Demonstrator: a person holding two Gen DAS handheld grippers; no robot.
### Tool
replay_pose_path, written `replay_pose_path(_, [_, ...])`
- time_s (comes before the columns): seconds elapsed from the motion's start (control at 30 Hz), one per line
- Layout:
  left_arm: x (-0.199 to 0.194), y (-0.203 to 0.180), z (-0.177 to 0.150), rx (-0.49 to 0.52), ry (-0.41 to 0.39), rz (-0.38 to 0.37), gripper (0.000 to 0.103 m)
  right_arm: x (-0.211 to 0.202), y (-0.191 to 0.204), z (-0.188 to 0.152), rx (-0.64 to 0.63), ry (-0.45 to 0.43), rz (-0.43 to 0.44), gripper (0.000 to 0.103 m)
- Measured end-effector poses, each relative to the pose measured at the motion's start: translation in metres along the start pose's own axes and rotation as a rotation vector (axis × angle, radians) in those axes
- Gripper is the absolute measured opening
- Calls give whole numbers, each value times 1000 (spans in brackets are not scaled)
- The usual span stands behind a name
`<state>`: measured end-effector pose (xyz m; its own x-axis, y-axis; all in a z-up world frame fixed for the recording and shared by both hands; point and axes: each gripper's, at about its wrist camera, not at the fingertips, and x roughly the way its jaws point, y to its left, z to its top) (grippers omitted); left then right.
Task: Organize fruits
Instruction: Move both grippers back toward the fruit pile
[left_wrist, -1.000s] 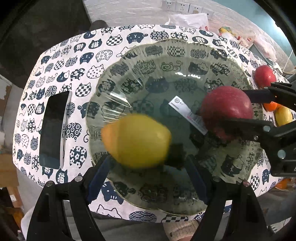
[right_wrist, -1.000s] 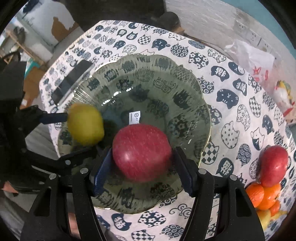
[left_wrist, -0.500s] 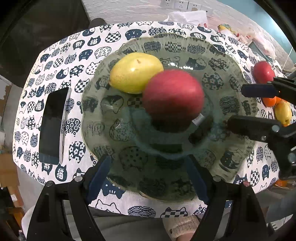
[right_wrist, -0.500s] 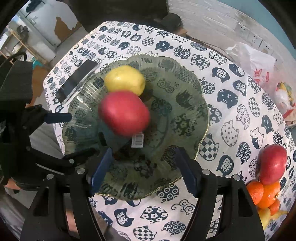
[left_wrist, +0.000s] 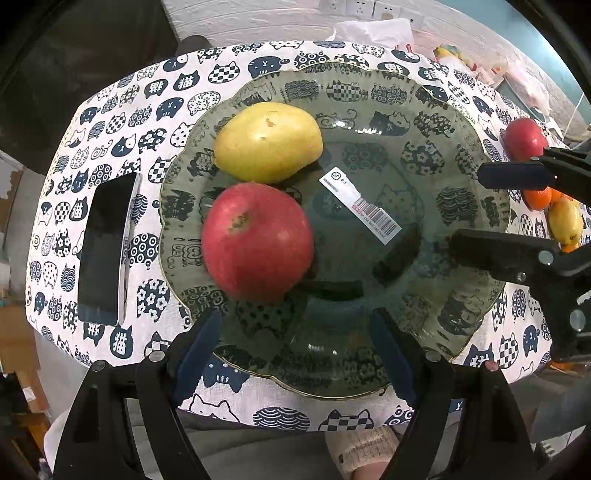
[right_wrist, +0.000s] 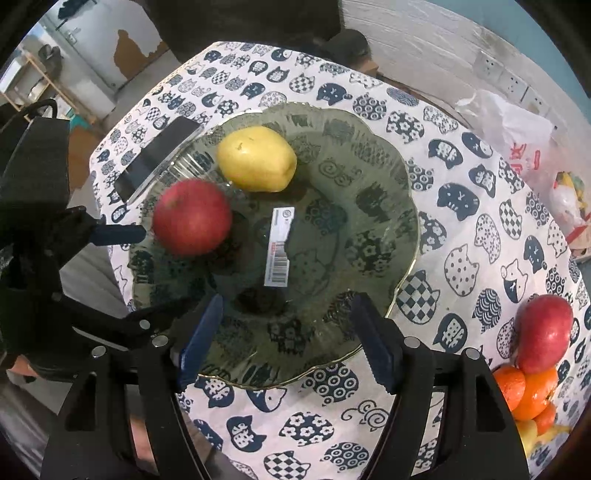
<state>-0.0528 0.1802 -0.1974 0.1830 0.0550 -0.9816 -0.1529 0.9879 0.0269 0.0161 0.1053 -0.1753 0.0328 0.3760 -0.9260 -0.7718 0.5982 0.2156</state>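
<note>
Wall sockets clear left view only.

Round red apple on the plate: outline smeared by blur in the right wrist view.
Heap of orange and yellow fruit: cut off at the lower right edge.
White barcode sticker: print too small to be read.
Second red apple: partly hidden behind a dark gripper finger.
</note>
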Motion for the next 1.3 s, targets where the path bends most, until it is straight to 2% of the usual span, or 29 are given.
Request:
replay_pose_path(0.2, [-7, -3, 4, 3, -11, -5, 84, -9, -3, 1, 21, -25, 9, 74])
replay_pose_path(0.33, [-18, -11, 10, 3, -29, -11, 84, -33, -9, -1, 47, -82, 12, 74])
replay_pose_path(0.5, [-39, -34, 18, 44, -75, -16, 84, -62, -23, -11, 100, -105, -38, 74])
replay_pose_path(0.6, [-51, -51, 22, 81, -100, -10, 84, -79, -35, -22, 127, -118, -72, 75])
replay_pose_path(0.8, [-68, -91, 27, 142, -118, -48, 84, -108, -61, -48, 190, -118, -131, 75])
replay_pose_path(0.93, [-73, -117, 28, 188, -124, -52, 84, -128, -82, -69, 226, -119, -169, 78])
replay_pose_path(1.3, [-74, -181, 35, 290, -112, -67, 84, -150, -143, -125, 346, -92, -239, 78])
